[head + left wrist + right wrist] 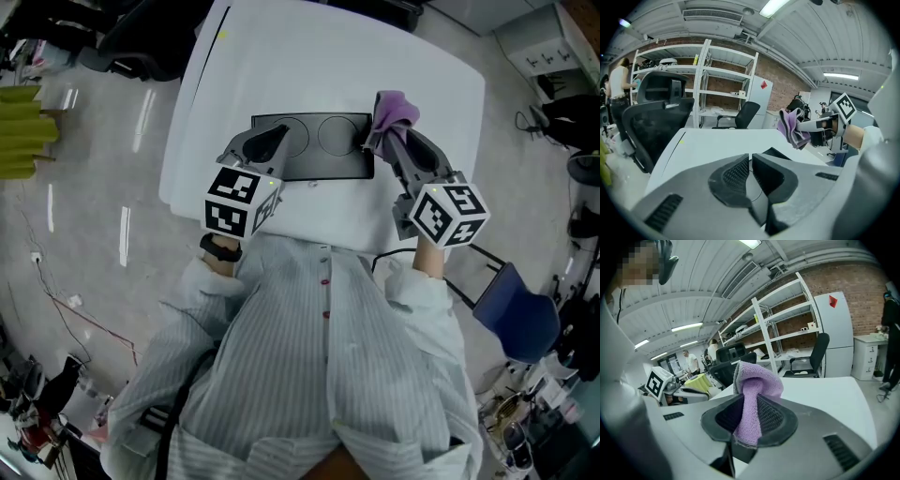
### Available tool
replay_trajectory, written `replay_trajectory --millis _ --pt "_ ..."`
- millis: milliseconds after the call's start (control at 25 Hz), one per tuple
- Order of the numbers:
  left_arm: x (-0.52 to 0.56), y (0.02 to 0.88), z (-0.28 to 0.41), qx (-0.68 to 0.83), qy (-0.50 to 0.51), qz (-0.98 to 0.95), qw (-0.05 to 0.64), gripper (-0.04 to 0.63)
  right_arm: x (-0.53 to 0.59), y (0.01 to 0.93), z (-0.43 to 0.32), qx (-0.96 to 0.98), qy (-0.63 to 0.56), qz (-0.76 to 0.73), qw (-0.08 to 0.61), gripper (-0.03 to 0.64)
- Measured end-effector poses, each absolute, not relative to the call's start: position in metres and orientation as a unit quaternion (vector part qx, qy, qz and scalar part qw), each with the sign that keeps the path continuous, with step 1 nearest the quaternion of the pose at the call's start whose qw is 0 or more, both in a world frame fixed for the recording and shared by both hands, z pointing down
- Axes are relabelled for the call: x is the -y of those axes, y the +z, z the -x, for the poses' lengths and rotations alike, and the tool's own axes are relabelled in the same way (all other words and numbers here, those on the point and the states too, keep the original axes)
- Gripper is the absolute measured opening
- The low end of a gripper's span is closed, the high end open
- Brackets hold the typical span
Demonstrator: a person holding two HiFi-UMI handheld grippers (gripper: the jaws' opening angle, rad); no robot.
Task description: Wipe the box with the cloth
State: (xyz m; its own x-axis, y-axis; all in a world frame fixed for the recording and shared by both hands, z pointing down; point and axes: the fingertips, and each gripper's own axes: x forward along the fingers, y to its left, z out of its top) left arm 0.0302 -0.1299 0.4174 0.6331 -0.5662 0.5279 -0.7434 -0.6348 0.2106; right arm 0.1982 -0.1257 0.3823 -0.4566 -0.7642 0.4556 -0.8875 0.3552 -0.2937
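Observation:
A flat black box with two circles drawn on its top lies on the white table. My left gripper hovers over the box's left part, its jaws shut with nothing between them; the left gripper view shows it with a dark corner of the box just beyond. My right gripper is at the box's right edge, shut on a purple cloth. The cloth bulges up out of the right gripper. From the left gripper view the cloth hangs raised above the table.
A blue chair stands at the right of the table and green rolls lie at the far left. Black office chairs, white shelving and a white cabinet stand beyond the table. People stand in the background.

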Motion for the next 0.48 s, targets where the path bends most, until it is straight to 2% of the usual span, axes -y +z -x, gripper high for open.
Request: replay_trajectory --millis 200,360,480 --pt "0.135 0.441 0.001 0.412 0.231 -0.852 0.227 0.015 0.12 0.397 -0.206 0.805 0.268 -0.514 0.13 0.078" --pt "0.137 0.46 0.021 0.432 0.244 -0.833 0.245 0.07 0.117 0.405 -0.21 0.801 0.274 -0.516 0.134 0.078" --pt "0.137 0.472 0.03 0.438 0.253 -0.823 0.259 0.08 0.117 0.408 -0.214 0.798 0.278 -0.517 0.138 0.078"
